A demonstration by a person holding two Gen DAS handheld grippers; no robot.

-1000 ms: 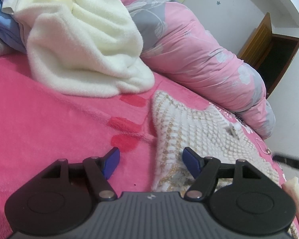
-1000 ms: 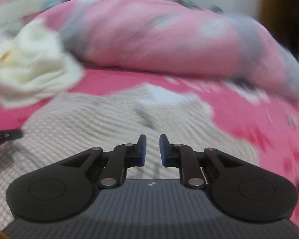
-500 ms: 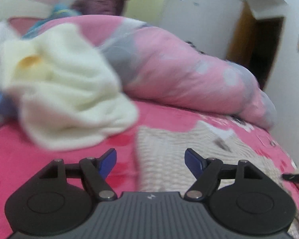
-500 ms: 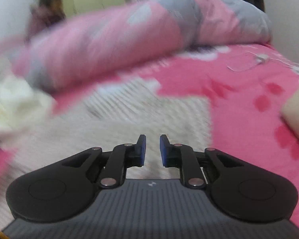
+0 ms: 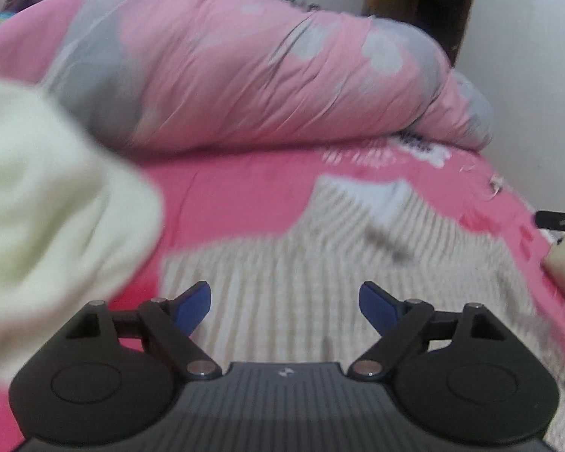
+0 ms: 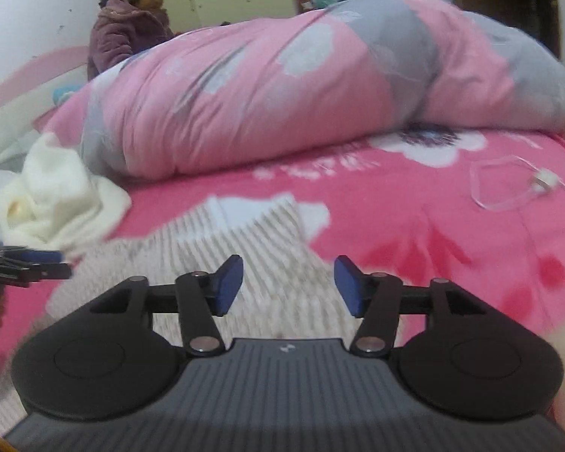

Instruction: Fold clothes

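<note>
Both my grippers, left (image 5: pixel 284 303) and right (image 6: pixel 288 284), are opening empty above the striped knit sweater (image 5: pixel 320 263) lying lower centre on the pink bedsheet (image 6: pixel 414 226), so I judge I'm between folds, needing a fresh hem grip.

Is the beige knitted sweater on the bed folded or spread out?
Spread out: the knitted sweater lies flat on the pink bedsheet, neckline visible.

Both wrist views look low and close across the bed (image 5: pixel 245 184), sharing the rolled quilt (image 6: pixel 301 86) behind.
</note>
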